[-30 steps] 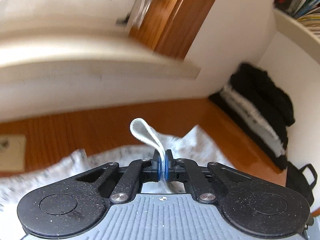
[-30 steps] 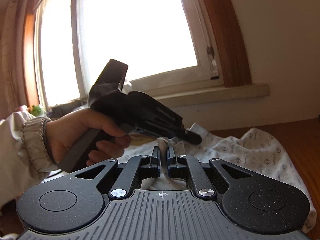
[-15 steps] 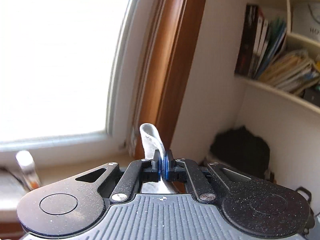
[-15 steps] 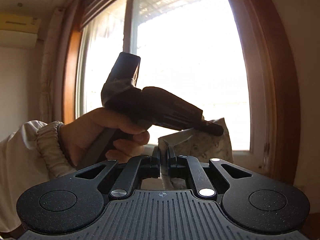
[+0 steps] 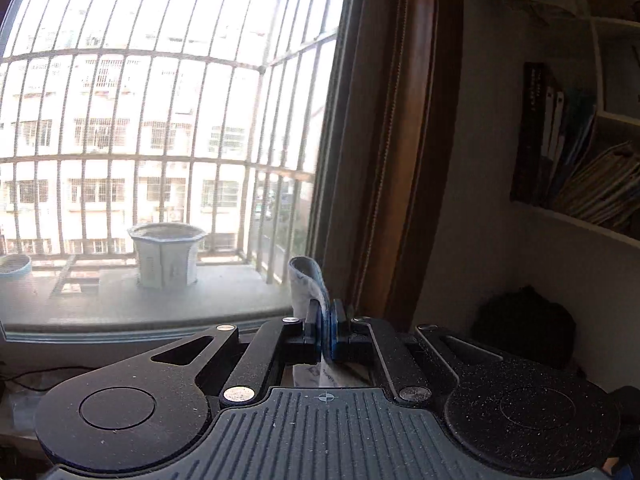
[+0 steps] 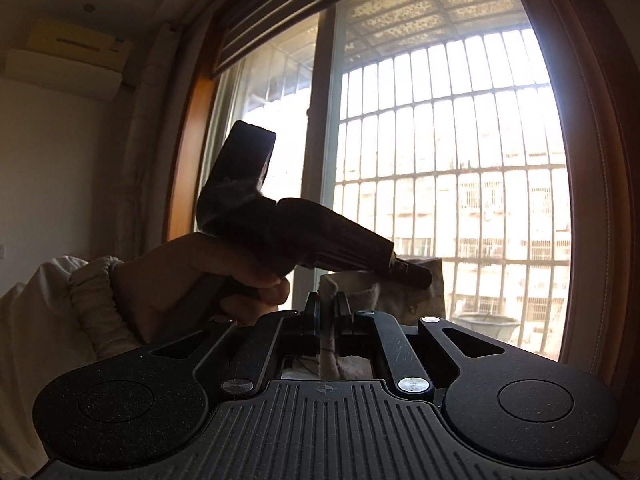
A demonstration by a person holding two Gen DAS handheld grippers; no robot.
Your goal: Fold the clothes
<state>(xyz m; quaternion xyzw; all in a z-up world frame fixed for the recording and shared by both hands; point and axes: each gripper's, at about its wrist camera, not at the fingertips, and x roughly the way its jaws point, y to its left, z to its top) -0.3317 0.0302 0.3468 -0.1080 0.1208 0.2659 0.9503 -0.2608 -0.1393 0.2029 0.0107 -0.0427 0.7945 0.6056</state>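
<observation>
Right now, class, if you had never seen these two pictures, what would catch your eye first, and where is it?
The big barred window floods both views with light, an apartment block beyond it. In front of it, in the right wrist view, the left gripper, held in a hand, pinches a patterned cloth. Low in the middle, the right gripper is shut on the same cloth.

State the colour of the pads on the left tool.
Blue pads, clamping pale cloth; left wrist view shows it best.
</observation>
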